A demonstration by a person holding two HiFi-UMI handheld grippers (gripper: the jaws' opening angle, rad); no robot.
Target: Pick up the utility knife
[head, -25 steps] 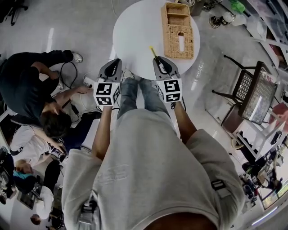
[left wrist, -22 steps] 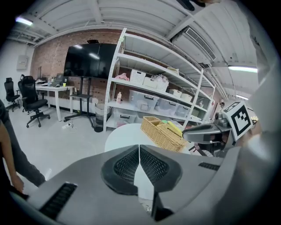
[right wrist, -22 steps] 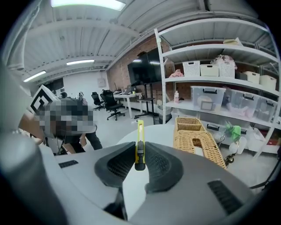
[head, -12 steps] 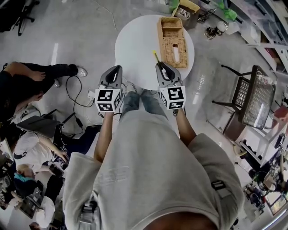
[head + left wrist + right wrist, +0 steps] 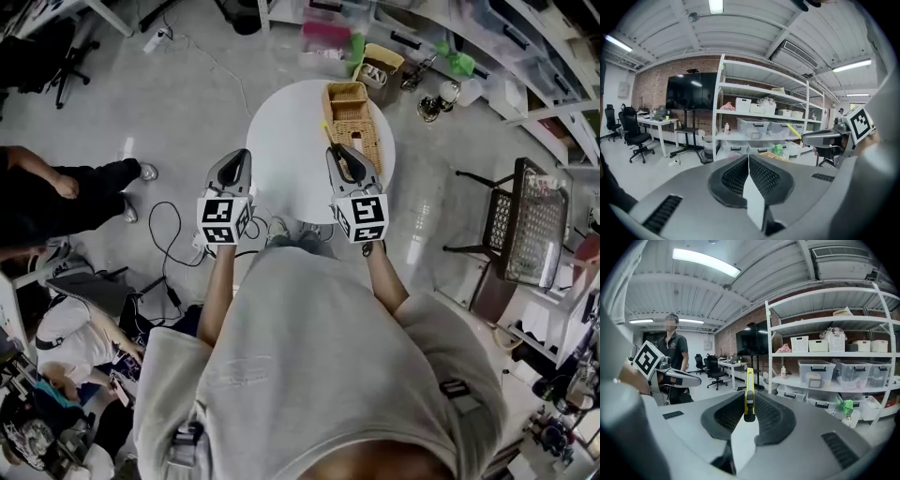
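Right gripper view shows the right gripper (image 5: 748,399) clenched on the utility knife (image 5: 749,380), a slim yellow plastic body with a dark slider, standing upright between ribbed black pads. The left gripper (image 5: 748,157) is pressed closed on nothing, its mesh-textured pads meeting. Head view puts both at the near edge of a round white table (image 5: 286,141) bearing a rectangular woven wicker basket (image 5: 354,117); each gripper's cube (image 5: 222,219) carries black-and-white square markers.
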